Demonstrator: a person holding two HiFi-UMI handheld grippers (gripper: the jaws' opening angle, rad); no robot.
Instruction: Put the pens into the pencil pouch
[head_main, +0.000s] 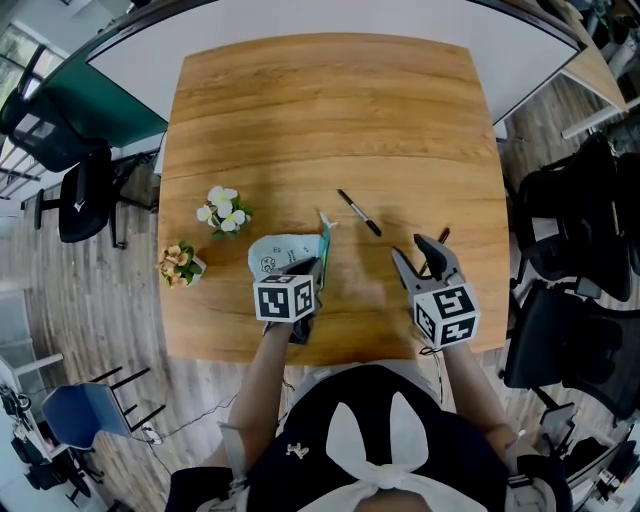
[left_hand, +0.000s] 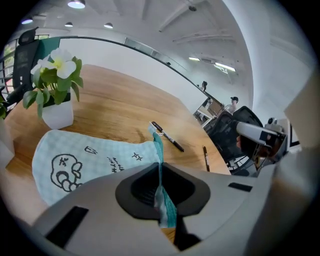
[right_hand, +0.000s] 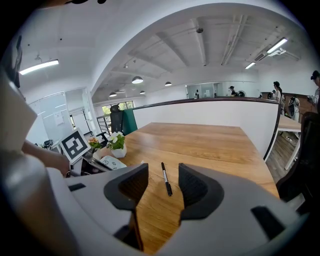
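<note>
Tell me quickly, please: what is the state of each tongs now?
Left tongs: closed on the teal edge of the pale blue checked fabric pouch.
Right tongs: open, holding nothing.

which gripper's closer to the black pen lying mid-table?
Right. The right gripper sits just short of the black pen, jaws open and aimed at it, not touching. The left gripper is farther off to its side, shut on the edge of the pouch.

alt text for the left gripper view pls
The left claw is shut on the teal edge of a pale checked pencil pouch on a wooden table. A black pen and another pen lie beyond it; a potted white flower stands at left.
</note>
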